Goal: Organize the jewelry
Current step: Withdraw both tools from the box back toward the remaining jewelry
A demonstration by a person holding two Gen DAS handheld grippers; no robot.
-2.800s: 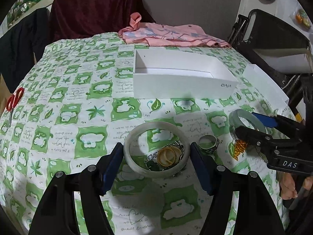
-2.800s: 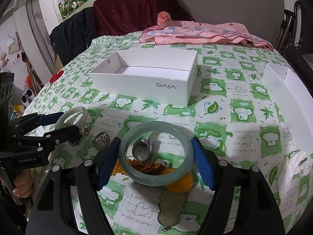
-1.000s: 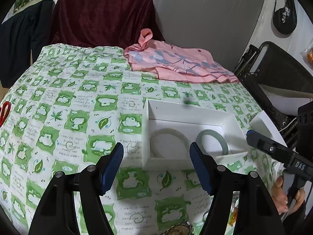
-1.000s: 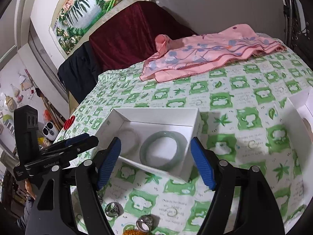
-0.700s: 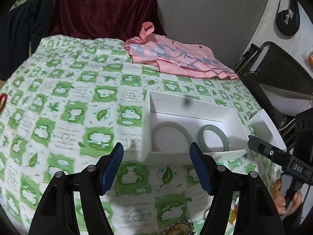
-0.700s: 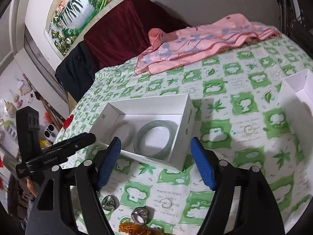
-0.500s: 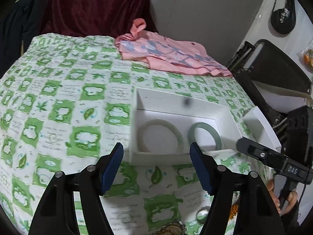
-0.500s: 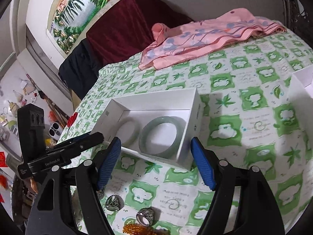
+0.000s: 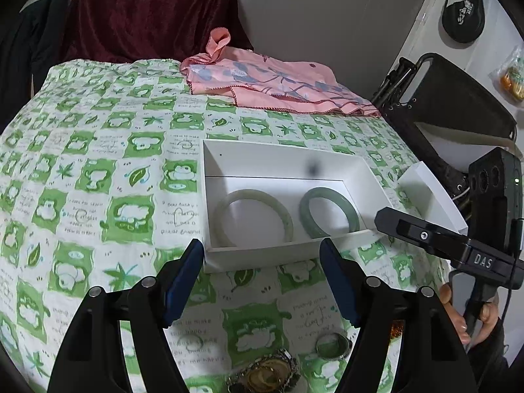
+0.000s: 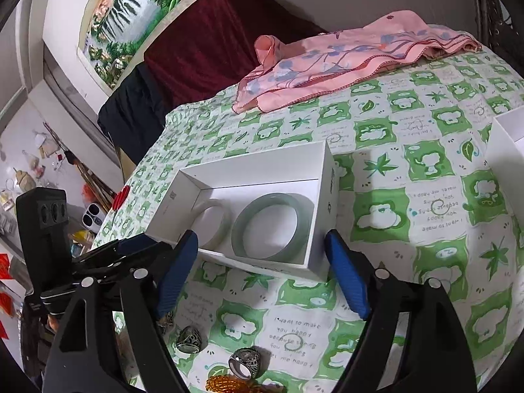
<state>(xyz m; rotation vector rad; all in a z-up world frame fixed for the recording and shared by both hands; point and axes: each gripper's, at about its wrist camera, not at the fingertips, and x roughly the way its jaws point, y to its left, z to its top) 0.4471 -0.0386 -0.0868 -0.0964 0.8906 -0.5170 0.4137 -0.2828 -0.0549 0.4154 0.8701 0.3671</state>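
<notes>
Setting: a table under a green-and-white checked cloth (image 9: 98, 177) printed with frogs, leaves and small lines of English script, of which only scraps such as "I want to make you happy" can be read. A dark red drape (image 9: 147, 13) hangs behind, a waterfall painting (image 10: 131, 9) is on the wall, and a pink floral scarf (image 9: 275, 82) lies at the far edge.

Item 1: white box (image 9: 262, 160), open, mid-table; small print on its outer walls is too blurred to read.
Item 2: pale bangle (image 9: 252, 216), flat in the left half of the box.
Item 3: green bangle (image 9: 329, 213), flat in the right half, just beside the pale one.
Item 4: two silver rings (image 10: 216, 350), loose on the cloth nearer than the box, with amber beads (image 10: 229, 384) beside them.
Item 5: gold-faced watch (image 9: 265, 375) and a green ring (image 9: 332, 345), also on the cloth near the camera.
Item 6: white lid (image 9: 432, 196), right of the box.

Left gripper (image 9: 262, 281): jaws spread wide, holding nothing, above the cloth before the box.
Right gripper (image 10: 262, 278): jaws spread wide, empty, likewise before the box; its body in the left view bears the label "DAS".
</notes>
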